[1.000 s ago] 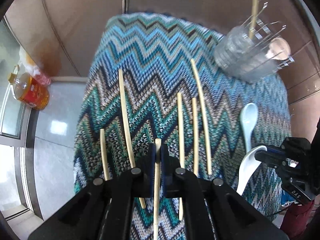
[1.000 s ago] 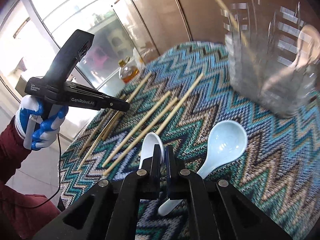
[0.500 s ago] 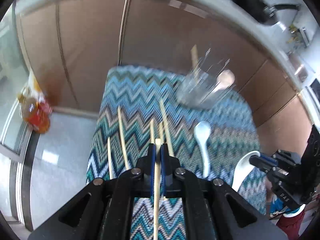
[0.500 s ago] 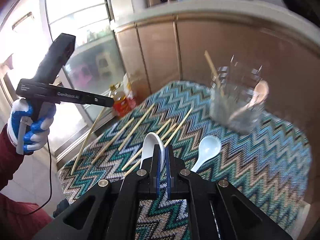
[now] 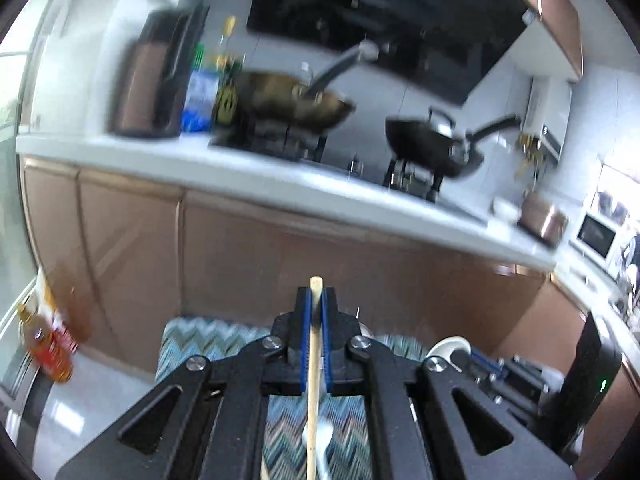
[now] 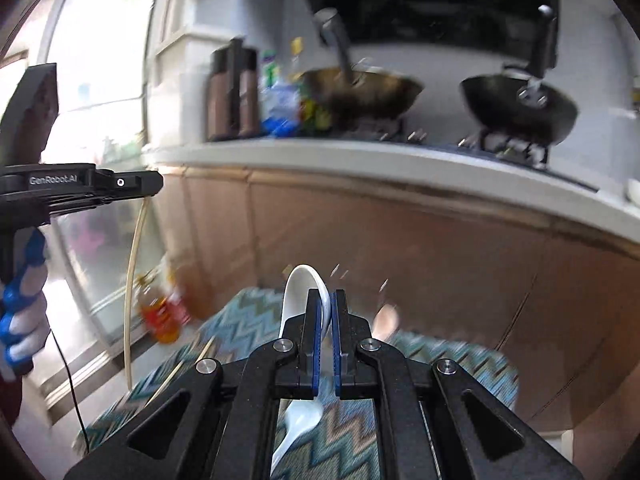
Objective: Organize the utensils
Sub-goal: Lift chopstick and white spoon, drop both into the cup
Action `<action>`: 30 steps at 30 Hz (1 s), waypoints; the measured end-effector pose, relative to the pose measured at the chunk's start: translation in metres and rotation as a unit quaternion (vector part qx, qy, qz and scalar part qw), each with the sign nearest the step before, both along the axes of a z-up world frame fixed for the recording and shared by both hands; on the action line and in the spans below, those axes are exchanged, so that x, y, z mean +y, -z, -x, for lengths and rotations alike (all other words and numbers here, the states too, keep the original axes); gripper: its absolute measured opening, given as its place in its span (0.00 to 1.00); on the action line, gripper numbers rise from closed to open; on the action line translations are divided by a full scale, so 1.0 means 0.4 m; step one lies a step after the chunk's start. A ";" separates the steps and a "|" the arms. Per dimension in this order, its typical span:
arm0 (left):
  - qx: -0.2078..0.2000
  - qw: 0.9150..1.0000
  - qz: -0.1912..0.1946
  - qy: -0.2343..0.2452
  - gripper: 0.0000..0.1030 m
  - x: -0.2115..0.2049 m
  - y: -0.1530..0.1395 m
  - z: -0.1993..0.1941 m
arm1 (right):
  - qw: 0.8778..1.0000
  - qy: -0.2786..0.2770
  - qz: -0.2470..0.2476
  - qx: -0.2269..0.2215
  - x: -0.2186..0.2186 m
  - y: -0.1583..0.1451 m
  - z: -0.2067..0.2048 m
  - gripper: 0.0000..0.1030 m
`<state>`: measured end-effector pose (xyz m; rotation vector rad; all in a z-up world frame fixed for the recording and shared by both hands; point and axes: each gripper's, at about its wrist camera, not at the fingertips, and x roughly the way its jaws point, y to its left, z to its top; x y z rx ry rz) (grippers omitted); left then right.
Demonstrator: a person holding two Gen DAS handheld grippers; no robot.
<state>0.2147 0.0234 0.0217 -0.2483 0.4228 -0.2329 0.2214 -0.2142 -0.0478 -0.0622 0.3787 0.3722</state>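
Left wrist view: my left gripper is clamped on thin pale wooden chopstick; right gripper pinches white ceramic spoon. Both above zigzag cloth. Pls keep grip firm, lower vertical into holder, not in view.

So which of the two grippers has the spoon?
The right gripper: its jaws are shut on the white spoon. The left gripper clamps a thin wooden chopstick instead.
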 end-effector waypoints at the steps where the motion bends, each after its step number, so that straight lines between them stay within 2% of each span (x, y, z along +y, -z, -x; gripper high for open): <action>1: -0.014 1.000 0.009 -0.003 0.04 -0.008 -0.008 -0.025 | 1.000 0.011 -0.004 -0.010 -0.004 -0.003 -0.022 0.04; 5: -0.054 0.997 0.045 -0.020 0.04 -0.039 -0.013 -0.128 | 0.997 0.056 -0.013 -0.044 -0.013 0.007 -0.112 0.04; 9: -0.092 0.992 0.056 -0.059 0.04 -0.076 0.029 -0.222 | 0.995 0.086 -0.012 -0.054 0.004 0.057 -0.208 0.04; 12: -0.096 0.991 0.057 -0.077 0.04 -0.103 0.082 -0.289 | 0.994 0.095 -0.002 -0.052 0.012 0.108 -0.259 0.04; 17: -0.098 0.990 0.035 -0.097 0.04 -0.143 0.176 -0.364 | 0.993 0.107 -0.011 -0.053 0.016 0.177 -0.309 0.04; 25: -0.111 0.987 0.008 -0.113 0.04 -0.176 0.273 -0.393 | 0.993 0.106 -0.024 -0.052 0.017 0.256 -0.354 0.06; 28: -0.112 0.987 0.005 -0.118 0.06 -0.176 0.300 -0.392 | 0.994 0.100 -0.021 -0.045 0.023 0.292 -0.351 0.09; 30: -0.110 0.987 0.002 -0.120 0.10 -0.171 0.302 -0.385 | 0.994 0.098 -0.023 -0.044 0.023 0.294 -0.343 0.17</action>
